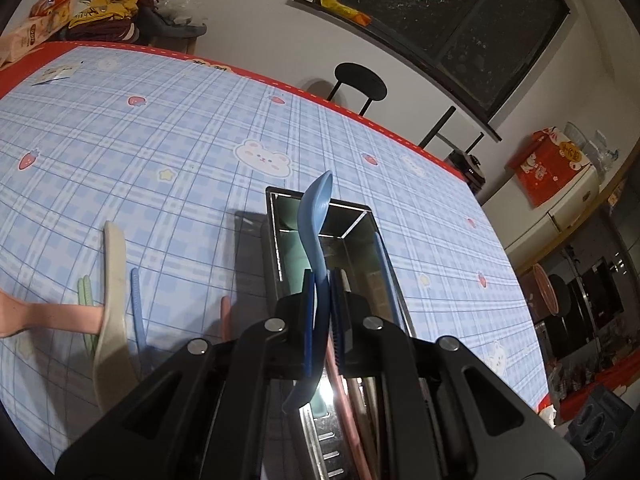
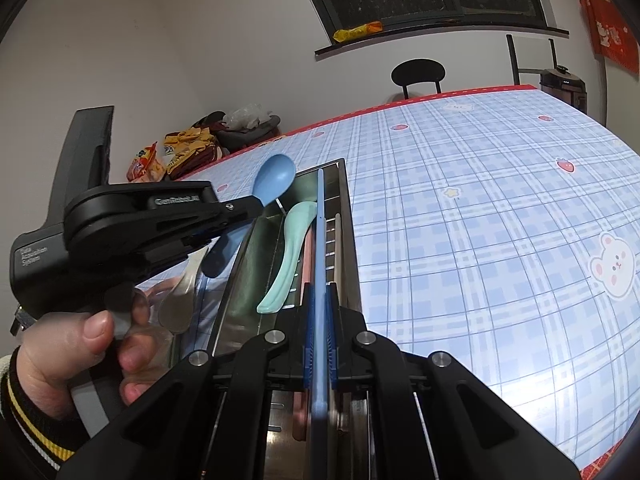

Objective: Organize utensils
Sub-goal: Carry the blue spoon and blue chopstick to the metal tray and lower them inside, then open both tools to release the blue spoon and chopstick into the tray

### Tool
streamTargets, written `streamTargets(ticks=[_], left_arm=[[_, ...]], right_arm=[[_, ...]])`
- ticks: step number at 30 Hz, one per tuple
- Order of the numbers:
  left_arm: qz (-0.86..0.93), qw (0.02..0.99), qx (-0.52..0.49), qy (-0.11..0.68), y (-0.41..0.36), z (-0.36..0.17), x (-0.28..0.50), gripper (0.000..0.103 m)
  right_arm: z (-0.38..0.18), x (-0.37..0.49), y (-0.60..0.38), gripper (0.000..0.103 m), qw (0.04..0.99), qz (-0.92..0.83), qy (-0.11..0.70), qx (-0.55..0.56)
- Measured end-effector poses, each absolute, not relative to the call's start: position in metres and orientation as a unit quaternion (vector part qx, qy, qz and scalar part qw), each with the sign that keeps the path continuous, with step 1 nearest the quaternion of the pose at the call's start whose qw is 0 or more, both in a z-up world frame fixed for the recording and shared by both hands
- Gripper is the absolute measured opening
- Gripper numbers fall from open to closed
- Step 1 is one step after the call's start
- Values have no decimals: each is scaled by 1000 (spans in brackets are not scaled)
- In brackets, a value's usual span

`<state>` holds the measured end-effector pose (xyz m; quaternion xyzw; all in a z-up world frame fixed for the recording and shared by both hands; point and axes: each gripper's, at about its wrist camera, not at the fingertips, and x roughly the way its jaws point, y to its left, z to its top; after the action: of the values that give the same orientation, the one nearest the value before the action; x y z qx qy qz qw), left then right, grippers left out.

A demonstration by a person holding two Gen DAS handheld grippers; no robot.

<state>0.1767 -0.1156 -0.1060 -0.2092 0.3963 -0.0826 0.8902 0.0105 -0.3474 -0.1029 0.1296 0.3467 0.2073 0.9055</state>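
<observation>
Left wrist view shows your left gripper (image 1: pixel 320 300) jaws clamped on the blue spoon (image 1: pixel 316 216) above the metal tray (image 1: pixel 276 240), while your right gripper (image 2: pixel 319 308) jaws pinch a blue chopstick (image 2: pixel 320 240) there, ready to drop in

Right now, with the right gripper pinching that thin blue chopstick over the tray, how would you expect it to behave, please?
The blue chopstick looks stiff, showing no sag beyond the right gripper. It seems light, being so thin. Smooth and narrow, it may pivot between the pads; if released, it would probably stay within the metal tray walls.
</observation>
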Motion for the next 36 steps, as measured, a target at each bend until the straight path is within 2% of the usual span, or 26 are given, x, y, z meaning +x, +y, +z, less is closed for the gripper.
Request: streamTargets(ticks=[10,22,25,27,29,33,34,35,36], left_arm=[[-81,887,-203,407,-121,-111,181,12],[-125,884,-221,392,-112,-95,176,26],[-130,887,-225,383,-105,-86,171,33],[-133,891,-222,374,-100,-79,167,38],[-137,894,-218,366,-94,-72,162,44],[-137,902,-211,352,-78,-61,150,52],[-137,903,-207,349,-74,-59,147,55],[-138,906,-203,346,-70,-57,144,58],[-138,908,-198,343,-65,-54,140,58]], right_arm=[[-104,13,-347,7,904,208,350,131],[-103,11,-346,7,907,206,344,126],[-104,11,-347,8,908,205,343,126],[-104,10,-347,12,908,205,343,126],[-102,8,-346,22,910,207,336,123],[-98,2,-343,34,914,213,326,111],[-97,1,-341,40,915,215,323,108],[-96,-1,-341,52,917,215,320,104],[-94,-4,-340,58,920,211,316,100]])
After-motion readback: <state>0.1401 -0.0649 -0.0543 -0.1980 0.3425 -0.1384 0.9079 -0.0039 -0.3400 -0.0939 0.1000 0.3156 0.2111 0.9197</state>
